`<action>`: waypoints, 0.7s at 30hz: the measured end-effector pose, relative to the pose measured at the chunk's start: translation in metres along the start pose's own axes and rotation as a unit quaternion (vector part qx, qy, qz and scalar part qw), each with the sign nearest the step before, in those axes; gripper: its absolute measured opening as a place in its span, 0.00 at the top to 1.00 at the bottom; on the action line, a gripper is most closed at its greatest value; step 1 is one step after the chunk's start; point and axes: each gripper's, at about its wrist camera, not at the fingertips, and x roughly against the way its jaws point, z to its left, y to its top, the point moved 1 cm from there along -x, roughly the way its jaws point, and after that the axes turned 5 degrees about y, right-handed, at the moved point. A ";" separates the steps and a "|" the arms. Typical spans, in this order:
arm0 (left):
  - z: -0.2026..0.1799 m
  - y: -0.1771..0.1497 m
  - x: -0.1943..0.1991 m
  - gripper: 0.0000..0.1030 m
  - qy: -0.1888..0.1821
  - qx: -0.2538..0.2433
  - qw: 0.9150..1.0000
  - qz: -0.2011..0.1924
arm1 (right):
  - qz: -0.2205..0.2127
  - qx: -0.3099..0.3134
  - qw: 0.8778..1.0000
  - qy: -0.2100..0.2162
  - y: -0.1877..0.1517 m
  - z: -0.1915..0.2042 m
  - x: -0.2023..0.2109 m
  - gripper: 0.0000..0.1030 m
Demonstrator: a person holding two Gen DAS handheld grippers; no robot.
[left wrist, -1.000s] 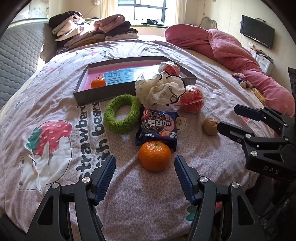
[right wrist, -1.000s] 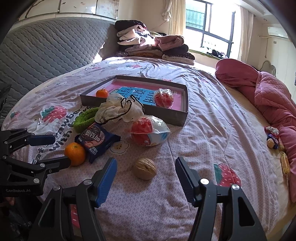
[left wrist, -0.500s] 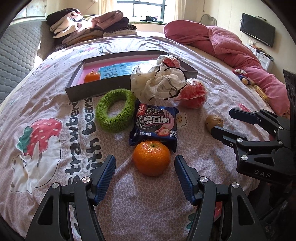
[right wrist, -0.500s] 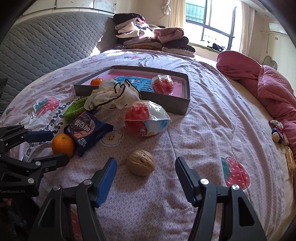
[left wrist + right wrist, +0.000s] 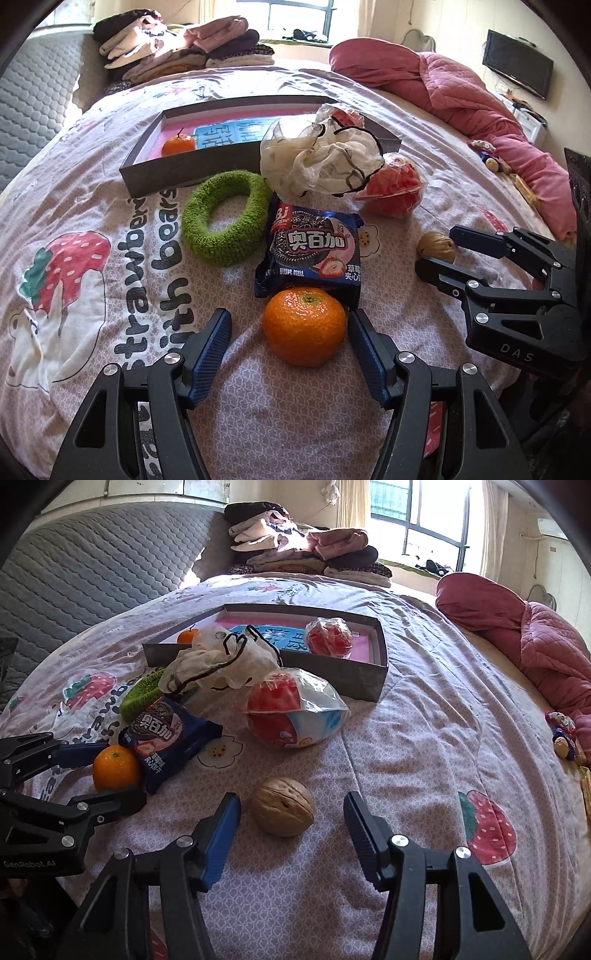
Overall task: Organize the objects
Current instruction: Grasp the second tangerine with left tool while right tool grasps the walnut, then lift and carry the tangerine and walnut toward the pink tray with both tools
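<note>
A mandarin orange (image 5: pixel 305 326) lies on the bed's strawberry-print cover (image 5: pixel 110 295), between the two blue-padded fingers of the left gripper (image 5: pixel 289 338), whose jaws stand wide; the right finger's tip is just beside the fruit, the left one apart from it. From the right wrist view the same orange (image 5: pixel 115 768) sits between that gripper's black fingers (image 5: pixel 107 799).

A walnut (image 5: pixel 283 806) rests on the cover between the fingers of the right gripper (image 5: pixel 291 821), also spread wide, with neither pad touching it. In the left wrist view the walnut (image 5: pixel 436 246) sits at the tips of the right gripper (image 5: pixel 439 247).

Just behind the orange, touching it, lies a dark blue cookie packet (image 5: pixel 311 252) with a sandwich-cookie picture. To its left is a fuzzy green ring (image 5: pixel 225 218). Behind the packet sits a crumpled white cloth with black trim (image 5: pixel 321 162), and to the right of that a clear bag holding something red (image 5: pixel 393 186).

Farther back is a shallow grey box (image 5: pixel 192 171) with a pink floor and a blue printed panel. Inside it, a smaller orange (image 5: pixel 178 144) lies near its left end, and a second bag with red contents (image 5: pixel 329 636) near its right end.

At the head of the bed there is a stack of folded clothes (image 5: pixel 177 51) against a grey quilted headboard (image 5: pixel 92 572). A rumpled pink quilt (image 5: pixel 443 88) runs along the bed's right side, and a flat screen (image 5: pixel 519 68) hangs on the wall beyond.
</note>
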 end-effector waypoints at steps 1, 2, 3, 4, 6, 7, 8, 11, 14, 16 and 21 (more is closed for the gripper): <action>0.000 0.000 0.000 0.36 -0.001 0.001 1.000 0.000 | 0.001 0.001 1.000 0.002 0.000 0.000 -0.001 0.46; 0.000 0.000 0.000 0.37 -0.001 0.000 1.000 0.000 | 0.002 0.001 1.000 0.003 0.000 0.000 -0.002 0.47; 0.000 0.000 0.000 0.39 0.000 -0.001 1.000 0.000 | 0.003 0.001 1.000 0.007 0.000 0.001 -0.003 0.48; 0.000 0.000 0.000 0.40 -0.001 -0.001 1.000 -0.001 | 0.005 0.002 1.000 0.009 -0.001 0.001 -0.003 0.50; 0.001 0.001 0.000 0.41 -0.003 0.000 1.000 -0.001 | 0.005 0.003 1.000 0.014 -0.001 0.002 -0.004 0.54; 0.001 0.001 0.000 0.42 -0.003 0.000 1.000 -0.001 | 0.005 0.005 1.000 0.016 -0.001 0.002 -0.004 0.56; 0.002 0.001 -0.001 0.42 -0.004 0.001 1.000 0.000 | 0.004 0.006 1.000 0.016 -0.001 0.003 -0.005 0.58; 0.001 0.001 0.000 0.45 -0.008 0.001 1.000 -0.002 | 0.004 0.007 1.000 0.017 -0.001 0.003 -0.004 0.64; 0.000 0.000 0.001 0.53 -0.017 0.000 1.000 -0.005 | 0.002 0.006 1.000 0.018 -0.001 0.003 -0.004 0.66; -0.001 0.000 0.001 0.55 -0.016 -0.004 1.000 -0.006 | 0.001 0.006 1.000 0.018 -0.001 0.003 -0.004 0.66; -0.003 0.000 0.002 0.59 -0.019 -0.008 1.000 -0.009 | -0.004 0.007 1.000 0.019 0.000 0.003 -0.002 0.66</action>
